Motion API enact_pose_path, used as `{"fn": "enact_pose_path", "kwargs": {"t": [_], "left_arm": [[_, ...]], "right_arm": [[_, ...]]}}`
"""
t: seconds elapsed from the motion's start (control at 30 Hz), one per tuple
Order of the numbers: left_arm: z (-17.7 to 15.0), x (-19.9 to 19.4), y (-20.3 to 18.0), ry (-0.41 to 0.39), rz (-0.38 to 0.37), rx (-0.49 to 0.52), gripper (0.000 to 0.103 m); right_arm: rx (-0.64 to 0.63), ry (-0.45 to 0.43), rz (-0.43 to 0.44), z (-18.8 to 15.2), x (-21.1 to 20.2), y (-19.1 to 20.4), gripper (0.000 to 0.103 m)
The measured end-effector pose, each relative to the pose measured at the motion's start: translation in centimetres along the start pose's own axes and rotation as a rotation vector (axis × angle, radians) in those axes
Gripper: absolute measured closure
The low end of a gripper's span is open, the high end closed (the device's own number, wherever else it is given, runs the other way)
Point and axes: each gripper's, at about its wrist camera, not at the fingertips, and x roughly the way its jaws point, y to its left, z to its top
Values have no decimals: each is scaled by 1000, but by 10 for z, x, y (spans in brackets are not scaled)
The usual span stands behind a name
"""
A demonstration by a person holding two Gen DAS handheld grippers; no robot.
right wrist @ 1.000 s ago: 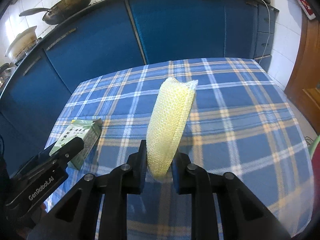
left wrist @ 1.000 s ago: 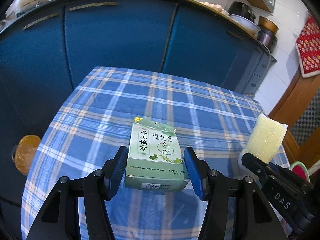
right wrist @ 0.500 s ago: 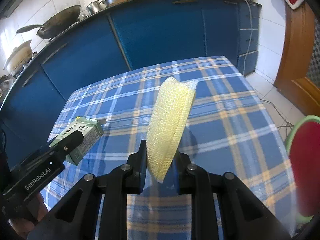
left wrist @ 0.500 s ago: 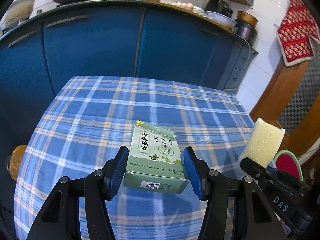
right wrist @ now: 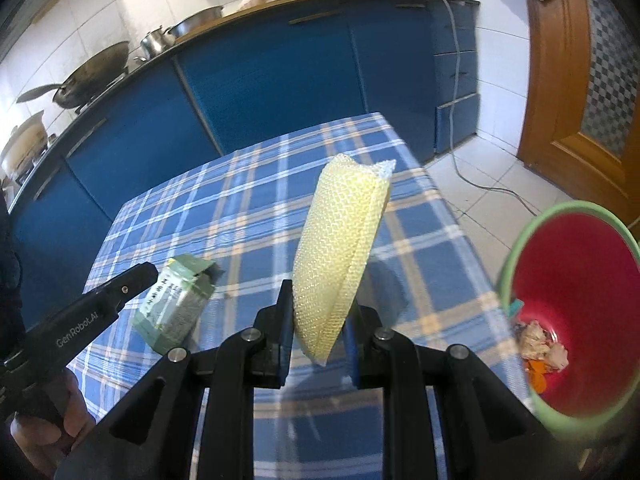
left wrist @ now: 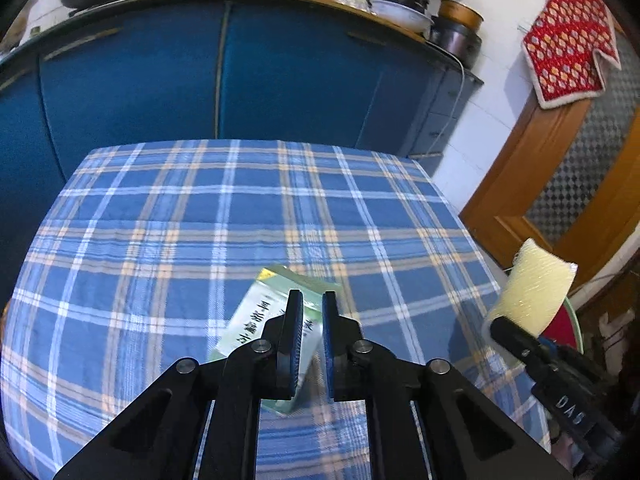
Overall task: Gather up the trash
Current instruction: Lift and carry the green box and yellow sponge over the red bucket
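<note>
A green medicine box [left wrist: 256,322] lies tilted and blurred below my left gripper [left wrist: 311,300], whose jaws are nearly closed with nothing between them; the box has slipped out. In the right wrist view the box [right wrist: 176,304] hangs or falls just past the left gripper's tip [right wrist: 140,276], over the checked tablecloth [right wrist: 248,200]. My right gripper [right wrist: 320,312] is shut on a yellow mesh sponge [right wrist: 340,248], held upright. The sponge also shows in the left wrist view [left wrist: 528,292]. A red bin with a green rim [right wrist: 576,320] stands at the right, with scraps inside.
Blue kitchen cabinets [left wrist: 224,72] run behind the table, with a wok [right wrist: 92,76] and pots on the counter. A wooden door [right wrist: 568,72] is at the right. A cable [right wrist: 472,168] trails on the tiled floor beside the table.
The left jaws have closed almost together and the green box has slipped out, tilting and dropping below them. Both grippers have swung right; the red bin has come into the right view.
</note>
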Motion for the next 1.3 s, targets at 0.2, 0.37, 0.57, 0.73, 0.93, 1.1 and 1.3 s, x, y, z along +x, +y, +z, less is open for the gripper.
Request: {"fn": "enact_pose_path", "kwargs": {"t": [0.2, 0.37, 0.57, 0.73, 0.93, 1.1, 1.3], "left_arm": [[-2, 2, -1, 24, 47, 45, 53], [-2, 9, 1, 62, 88, 107, 44], [-2, 21, 9, 117, 118, 156, 40], [-4, 30, 15, 150, 96, 165, 33], [-10, 45, 13, 206, 90, 198, 33], [-11, 47, 17, 185, 76, 161, 35], [-12, 39, 11, 148, 48, 157, 41]], "right_arm": [[28, -9, -11, -4, -10, -20, 79], [48, -1, -10, -8, -13, -30, 79], [62, 8, -8, -13, -13, -34, 78], [61, 16, -9, -16, -12, -36, 78], [66, 31, -9, -19, -7, -37, 78], [71, 40, -9, -22, -6, -39, 78], [83, 35, -10, -23, -9, -46, 78]]}}
